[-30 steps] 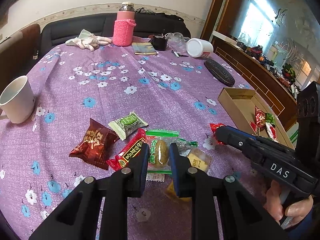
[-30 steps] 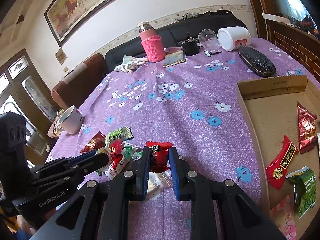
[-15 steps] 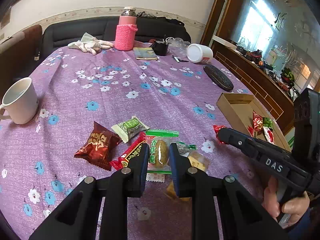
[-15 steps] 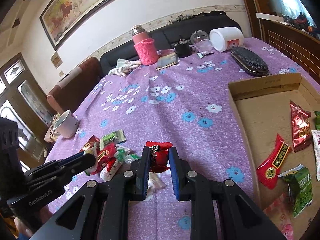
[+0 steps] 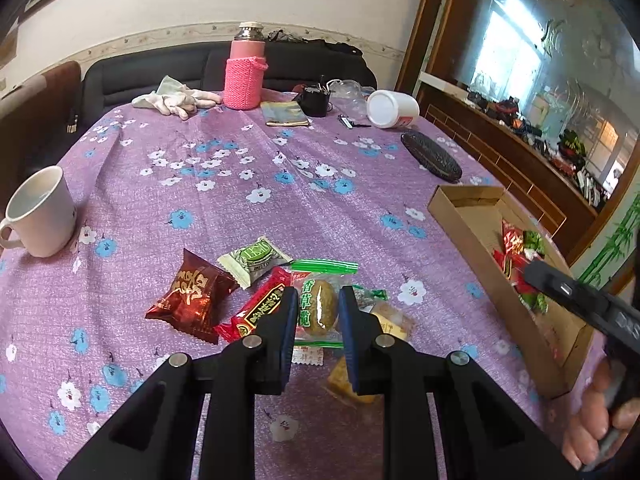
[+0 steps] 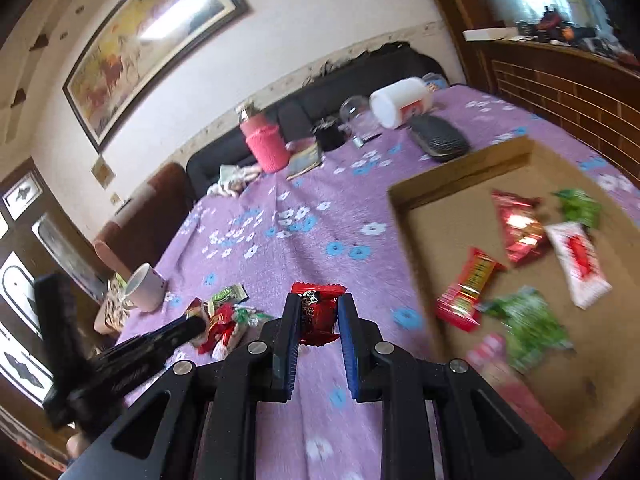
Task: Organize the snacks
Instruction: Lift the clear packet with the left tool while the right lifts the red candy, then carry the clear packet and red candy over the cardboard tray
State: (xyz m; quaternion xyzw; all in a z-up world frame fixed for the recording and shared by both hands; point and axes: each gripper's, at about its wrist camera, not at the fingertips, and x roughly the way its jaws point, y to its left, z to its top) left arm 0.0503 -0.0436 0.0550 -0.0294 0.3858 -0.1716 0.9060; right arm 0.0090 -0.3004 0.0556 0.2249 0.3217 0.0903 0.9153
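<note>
Between the right tongs (image 6: pixel 319 312) — a crinkly, seemingly foil red candy (image 6: pixel 320 310).

The right tongs (image 6: pixel 319 312) pinch a red candy (image 6: pixel 318 314) beside the cardboard box (image 6: pixel 460 178).

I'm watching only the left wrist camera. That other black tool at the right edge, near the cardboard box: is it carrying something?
Observer: Yes. Its own camera shows the right gripper shut on a red snack packet.
Operator: Is the packet above the box?
Observer: From that camera, no. The packet shows against the purple tablecloth, and the cardboard box lies off to its right.
Operator: I only make out red and green bits in the box. Anything else?
Observer: A white packet with a red print lies flat on the box floor, beside the red and green ones.
</note>
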